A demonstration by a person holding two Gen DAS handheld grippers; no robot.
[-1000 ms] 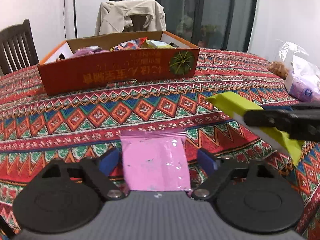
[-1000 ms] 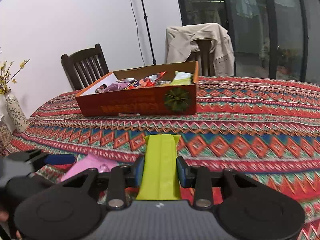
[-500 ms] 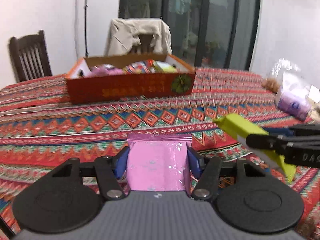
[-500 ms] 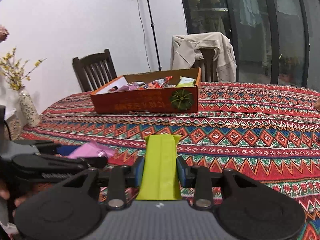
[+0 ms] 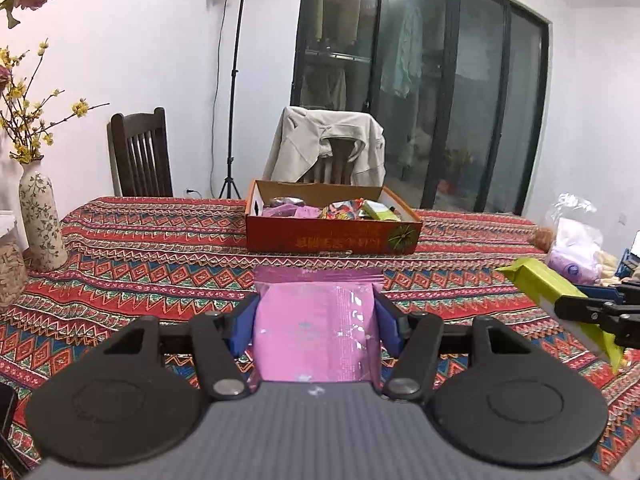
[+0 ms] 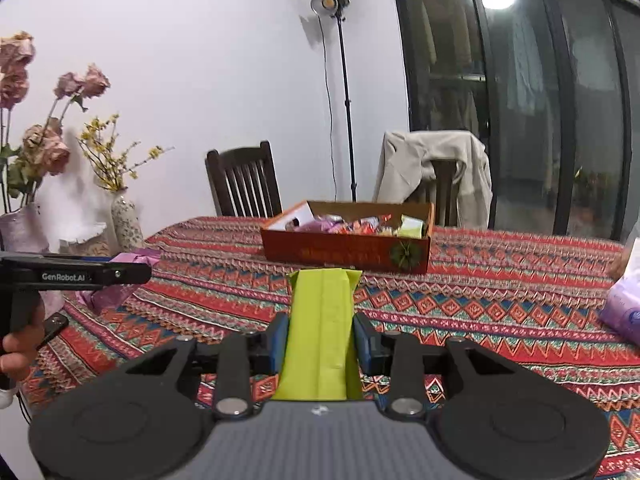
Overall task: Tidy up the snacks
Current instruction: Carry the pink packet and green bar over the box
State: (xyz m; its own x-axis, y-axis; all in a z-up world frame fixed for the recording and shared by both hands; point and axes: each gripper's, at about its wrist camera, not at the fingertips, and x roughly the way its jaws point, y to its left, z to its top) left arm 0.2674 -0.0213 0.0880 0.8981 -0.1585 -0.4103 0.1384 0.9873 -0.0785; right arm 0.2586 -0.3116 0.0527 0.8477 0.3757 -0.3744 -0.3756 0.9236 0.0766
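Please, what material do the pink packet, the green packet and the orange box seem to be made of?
Pink packet: probably glossy plastic film; it shows bright glints and a crimped top seal.
Green packet: likely matte plastic or paper wrap; folded seam, no glare.
Orange box: printed cardboard; brown raw inner walls.

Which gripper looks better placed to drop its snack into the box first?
Probably left. The left gripper holds the pink packet squarely facing the orange box; the right gripper with the green packet sits off to one side.
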